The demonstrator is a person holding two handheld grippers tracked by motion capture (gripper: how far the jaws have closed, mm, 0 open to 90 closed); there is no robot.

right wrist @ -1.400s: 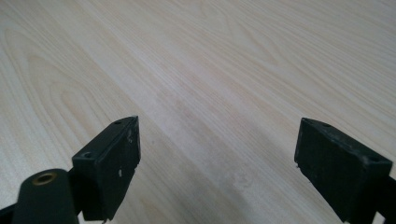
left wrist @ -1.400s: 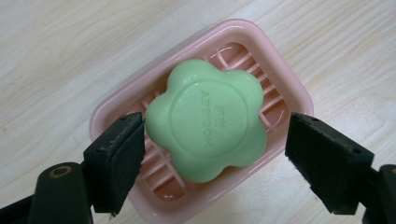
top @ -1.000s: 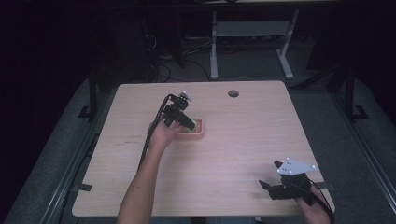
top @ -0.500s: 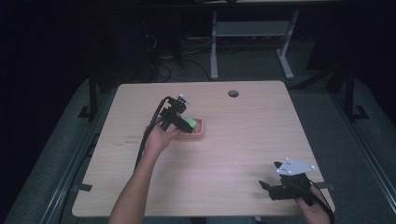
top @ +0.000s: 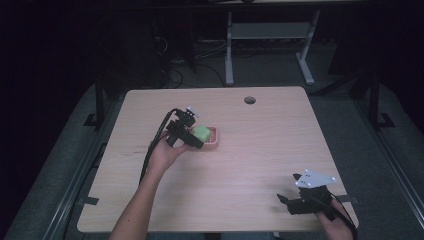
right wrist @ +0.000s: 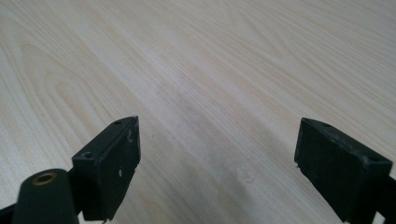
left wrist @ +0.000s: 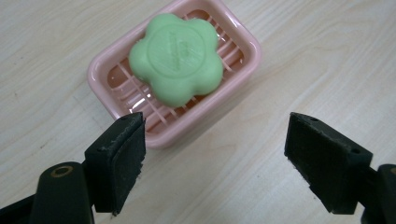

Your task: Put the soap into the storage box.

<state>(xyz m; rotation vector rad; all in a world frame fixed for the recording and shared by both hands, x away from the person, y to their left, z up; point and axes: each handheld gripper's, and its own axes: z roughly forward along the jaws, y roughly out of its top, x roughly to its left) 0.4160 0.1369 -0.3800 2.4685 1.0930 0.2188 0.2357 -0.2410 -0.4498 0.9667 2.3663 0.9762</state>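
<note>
Both tongs gape wide, empty; left tongs (left wrist: 212, 140) beside soap (left wrist: 176, 58) in dish (left wrist: 187, 123)

Wooden table (top: 240, 165) with pink soap dish (top: 212, 136)

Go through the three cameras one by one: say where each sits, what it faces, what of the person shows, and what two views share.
High view: above the person's side, looking down on the table; both forearms, left gripper, right gripper.
Left gripper view: rides the left gripper, jaws open before the green soap in its pink soap dish.
Right gripper view: rides the right gripper, open jaws over bare wood.
Shared: high and left gripper views both show soap and dish.
</note>
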